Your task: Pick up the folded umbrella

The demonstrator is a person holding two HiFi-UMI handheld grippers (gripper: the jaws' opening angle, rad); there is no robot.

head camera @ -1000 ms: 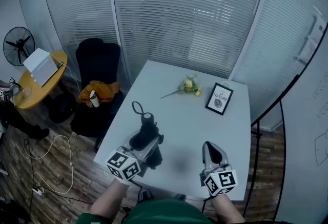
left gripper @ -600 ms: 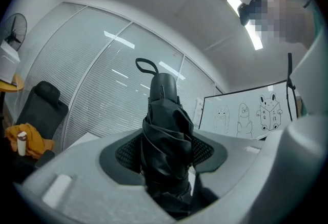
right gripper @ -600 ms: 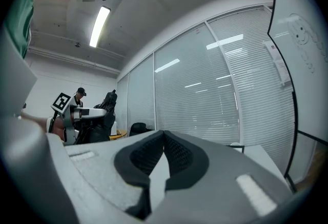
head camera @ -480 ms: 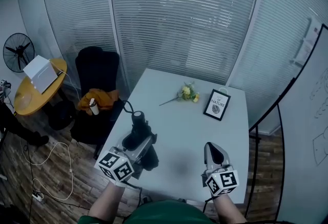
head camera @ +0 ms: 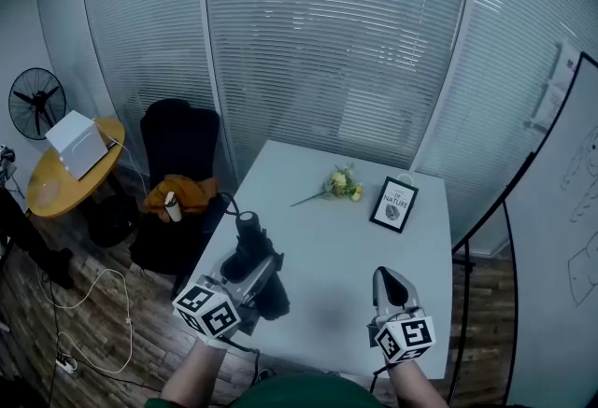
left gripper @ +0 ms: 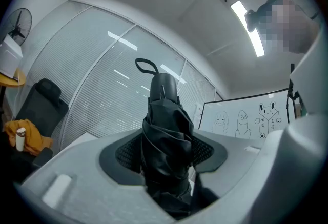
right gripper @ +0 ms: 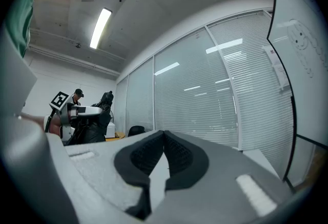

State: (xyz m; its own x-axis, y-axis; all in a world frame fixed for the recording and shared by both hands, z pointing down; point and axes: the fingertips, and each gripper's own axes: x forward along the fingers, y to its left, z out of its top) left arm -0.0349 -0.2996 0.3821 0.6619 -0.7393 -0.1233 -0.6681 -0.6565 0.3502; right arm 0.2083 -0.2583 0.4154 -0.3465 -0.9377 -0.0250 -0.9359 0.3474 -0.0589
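Note:
The black folded umbrella [head camera: 249, 246] hangs over the white table's [head camera: 327, 233] near left corner, strap loop pointing away from me. My left gripper [head camera: 255, 274] is shut on its bundled fabric. In the left gripper view the umbrella [left gripper: 165, 130] fills the gap between both pads [left gripper: 127, 154], and its handle sticks out beyond the left gripper [left gripper: 165, 153]. My right gripper [head camera: 391, 282] hovers level at the table's near right, its jaws shut with nothing in them. The right gripper [right gripper: 163, 140] view shows the pads touching at the tips, and the umbrella [right gripper: 88, 121] far to the left.
A small bunch of yellow flowers [head camera: 340, 182] and a black picture frame [head camera: 393, 204] stand at the table's far side. Left of the table is a black chair [head camera: 179, 131] with an orange cloth [head camera: 185, 191] and a bottle [head camera: 171, 206]. Further left are a round yellow table [head camera: 51, 180] and a fan [head camera: 35, 103].
My left gripper has lifted the umbrella a little higher over the table's left corner. The right gripper has stayed in place.

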